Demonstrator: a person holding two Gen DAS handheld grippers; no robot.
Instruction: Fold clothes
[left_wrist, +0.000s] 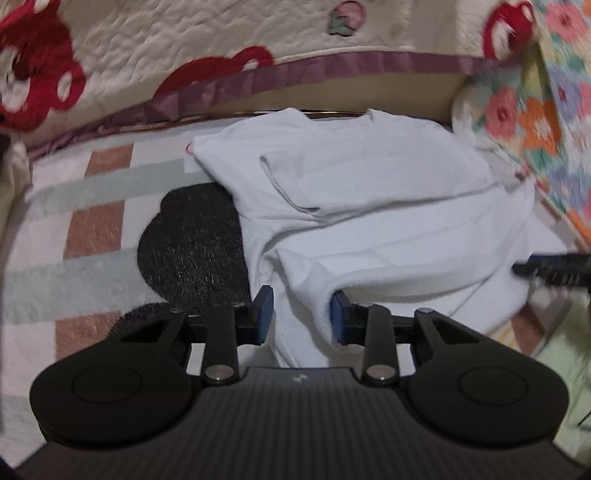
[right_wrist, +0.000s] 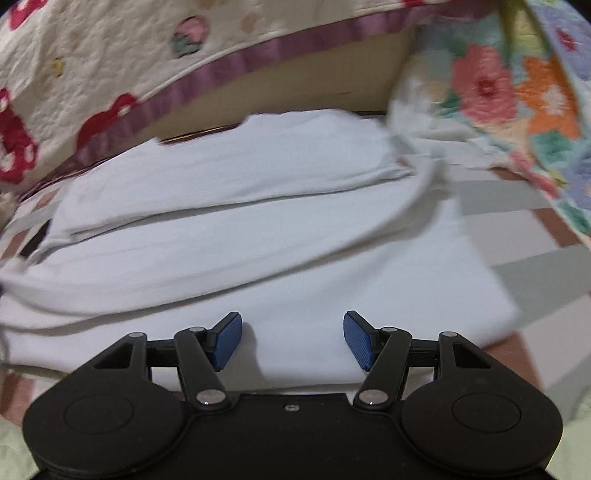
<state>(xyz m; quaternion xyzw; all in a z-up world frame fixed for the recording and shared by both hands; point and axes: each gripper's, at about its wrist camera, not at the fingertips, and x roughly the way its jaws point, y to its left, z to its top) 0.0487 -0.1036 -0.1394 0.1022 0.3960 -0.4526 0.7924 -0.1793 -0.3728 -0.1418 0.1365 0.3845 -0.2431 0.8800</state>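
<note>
Two hand-held grippers are showing, one in each view, both black with blue ribbed pads. Nearest in the left wrist view, the left hand-held gripper (left_wrist: 302, 317) is keeping its jaws at a middle width, and a raised fold of the white garment (left_wrist: 369, 206) is standing between the pads; I cannot tell if the pads are pressing it. In the right wrist view, the right hand-held gripper (right_wrist: 292, 338) is holding its jaws wide apart over the near edge of the same garment (right_wrist: 258, 258), and nothing is sitting between its pads (right_wrist: 228, 338). Its tip is also appearing at the right edge of the left view.

One white garment is lying on the bed, a soft knit shirt, partly folded: a flat folded layer is resting at the far side, with a round neckline at the far edge, and thicker rolled folds are running across the middle. One dark, rough, speckled piece of fabric (left_wrist: 192, 251) is lying just beside the garment's left edge, partly under it; what it is, I cannot tell.

Under them, the bed cover (left_wrist: 92, 229) is looking fluffy, with white, pale green and brownish pink stripes. At the far edge a cream quilted blanket (left_wrist: 184, 37) with red figures and a purple satin border is hanging. At the right edge, one quilt with pink and orange flowers (right_wrist: 517, 92) is lying.
</note>
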